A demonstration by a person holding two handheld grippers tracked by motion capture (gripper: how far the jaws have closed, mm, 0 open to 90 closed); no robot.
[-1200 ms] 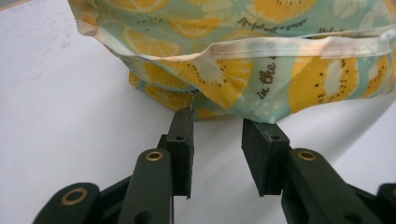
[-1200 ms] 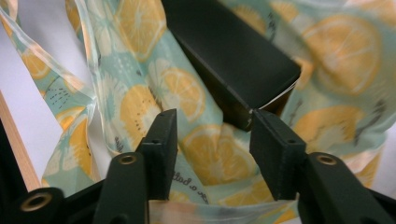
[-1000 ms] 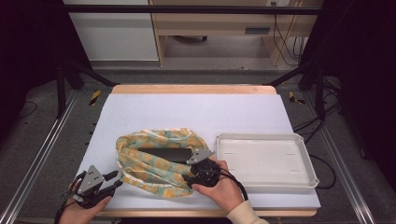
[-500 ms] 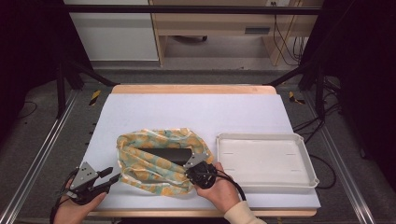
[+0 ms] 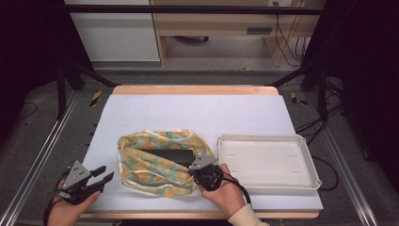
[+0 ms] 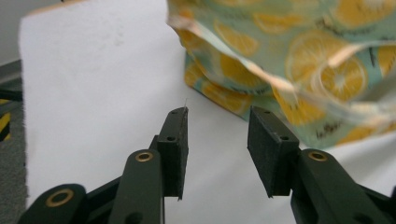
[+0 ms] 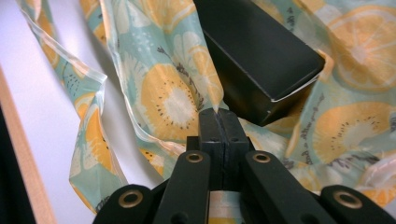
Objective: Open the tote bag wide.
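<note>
High view: a crumpled, glossy bag (image 5: pixel 160 162) printed with orange slices lies on the white worktop (image 5: pixel 197 113), a black rectangular box (image 5: pixel 175 156) inside it; a shallow white tray (image 5: pixel 268 162) sits just beside it. Left gripper view: the left gripper (image 6: pixel 217 135) hovers near the bag (image 6: pixel 289 60), pads apart, holding nothing. Right gripper view: the right gripper (image 7: pixel 218 122) is clamped together on a thin fold of the bag (image 7: pixel 173 98), next to the matte, sharp-edged box (image 7: pixel 257 51).
</note>
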